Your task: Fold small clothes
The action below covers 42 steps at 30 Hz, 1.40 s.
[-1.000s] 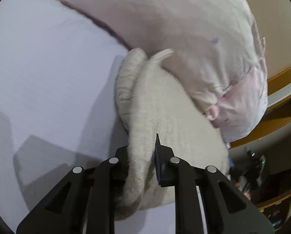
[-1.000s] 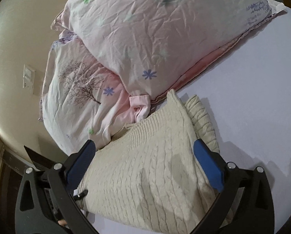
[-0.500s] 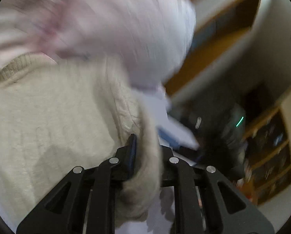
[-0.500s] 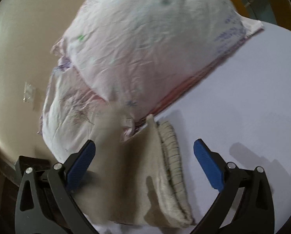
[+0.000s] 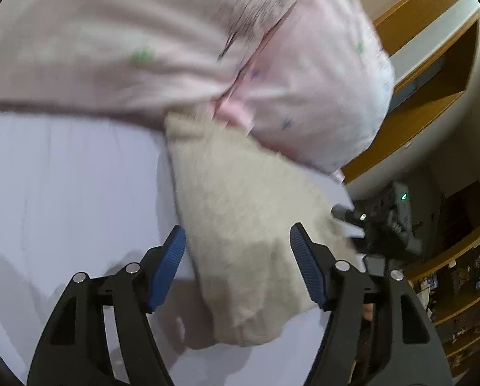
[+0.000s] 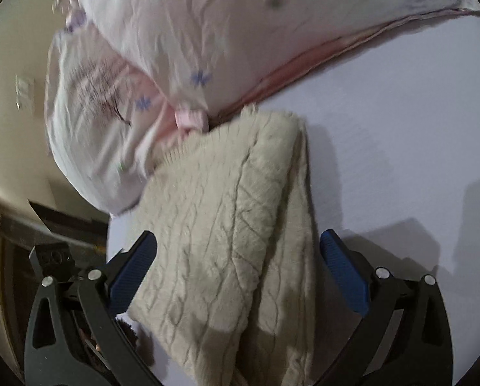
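A cream cable-knit sweater (image 6: pixel 227 225) lies folded on the pale lilac bedsheet (image 6: pixel 400 135), its far end against the pink pillows. In the left wrist view the sweater (image 5: pixel 246 234) is blurred and lies between the jaws. My left gripper (image 5: pixel 238 267) is open, its blue pads (image 5: pixel 165 267) spread on either side of the sweater without pinching it. My right gripper (image 6: pixel 236 276) is open too, hovering over the sweater's near end, holding nothing.
Two pink floral pillows (image 6: pixel 207 32) lie at the head of the bed, touching the sweater; they also show in the left wrist view (image 5: pixel 207 48). The bed's edge, wooden shelving (image 5: pixel 433 80) and a dark device (image 5: pixel 388 222) lie beyond the sweater.
My left gripper was shut on the sweater's edge, swung it over into a fold, and has now opened and let go. The right gripper stayed open and shifted closer over the sweater.
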Each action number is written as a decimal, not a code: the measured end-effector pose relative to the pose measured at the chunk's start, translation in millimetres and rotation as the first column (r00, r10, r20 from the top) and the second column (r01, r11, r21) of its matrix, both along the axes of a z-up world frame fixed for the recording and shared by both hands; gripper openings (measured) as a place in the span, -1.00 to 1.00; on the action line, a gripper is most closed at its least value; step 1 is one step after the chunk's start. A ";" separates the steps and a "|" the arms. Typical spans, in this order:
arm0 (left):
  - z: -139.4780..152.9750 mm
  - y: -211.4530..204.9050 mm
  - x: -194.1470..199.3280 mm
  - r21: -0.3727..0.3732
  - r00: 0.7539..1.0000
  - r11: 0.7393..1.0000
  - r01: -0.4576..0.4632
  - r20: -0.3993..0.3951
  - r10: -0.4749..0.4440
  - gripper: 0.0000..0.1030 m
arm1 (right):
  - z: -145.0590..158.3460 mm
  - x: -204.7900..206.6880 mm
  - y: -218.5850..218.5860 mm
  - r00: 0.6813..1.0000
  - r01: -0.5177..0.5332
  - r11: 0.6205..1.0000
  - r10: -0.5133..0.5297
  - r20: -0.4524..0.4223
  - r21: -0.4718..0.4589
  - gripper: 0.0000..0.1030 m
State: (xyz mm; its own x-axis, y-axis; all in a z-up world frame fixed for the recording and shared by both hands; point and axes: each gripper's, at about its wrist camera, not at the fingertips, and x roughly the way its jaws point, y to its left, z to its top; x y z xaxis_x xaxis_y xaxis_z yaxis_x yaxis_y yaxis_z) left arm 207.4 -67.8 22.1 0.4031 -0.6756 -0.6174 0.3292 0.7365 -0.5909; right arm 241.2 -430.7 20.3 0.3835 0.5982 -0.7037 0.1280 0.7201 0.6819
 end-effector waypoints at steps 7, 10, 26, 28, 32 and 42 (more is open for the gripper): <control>-21.9 -25.1 6.6 0.025 0.999 0.999 0.031 -0.039 -0.030 0.59 | -3.3 -7.3 5.5 0.998 -0.051 0.999 0.052 0.039 -0.008 0.48; -36.0 -34.9 15.6 -0.007 0.998 0.999 0.041 -0.056 -0.041 0.40 | 3.5 -12.8 9.8 0.994 -0.049 0.999 0.050 0.094 -0.017 -0.10; 13.6 87.3 -82.8 0.252 0.942 0.942 -0.221 0.306 0.139 0.51 | 102.0 -83.3 110.8 0.882 -0.096 0.969 0.189 0.431 -0.228 0.59; 19.7 90.0 -101.4 0.235 0.930 0.945 -0.225 0.341 0.137 0.52 | 97.9 -93.1 127.4 0.872 -0.223 0.964 0.264 0.412 -0.147 0.59; 17.2 83.1 -124.2 0.220 0.945 0.960 -0.174 0.311 0.101 0.64 | 63.7 -70.4 150.0 0.930 -0.188 0.937 0.267 0.253 -0.295 0.55; -5.1 39.0 -143.1 0.519 0.936 0.809 -0.275 0.337 0.102 0.97 | 91.3 -134.1 134.3 0.936 0.014 0.896 0.144 0.322 -0.444 0.96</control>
State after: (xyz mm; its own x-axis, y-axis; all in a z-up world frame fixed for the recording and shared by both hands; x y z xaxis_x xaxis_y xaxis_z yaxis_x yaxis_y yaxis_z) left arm 64.3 -28.8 16.9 0.6985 -0.1483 -0.7001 0.2352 0.9715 0.0289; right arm 107.1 -296.5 111.6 0.6155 0.2957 -0.7306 -0.1101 0.9501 0.2918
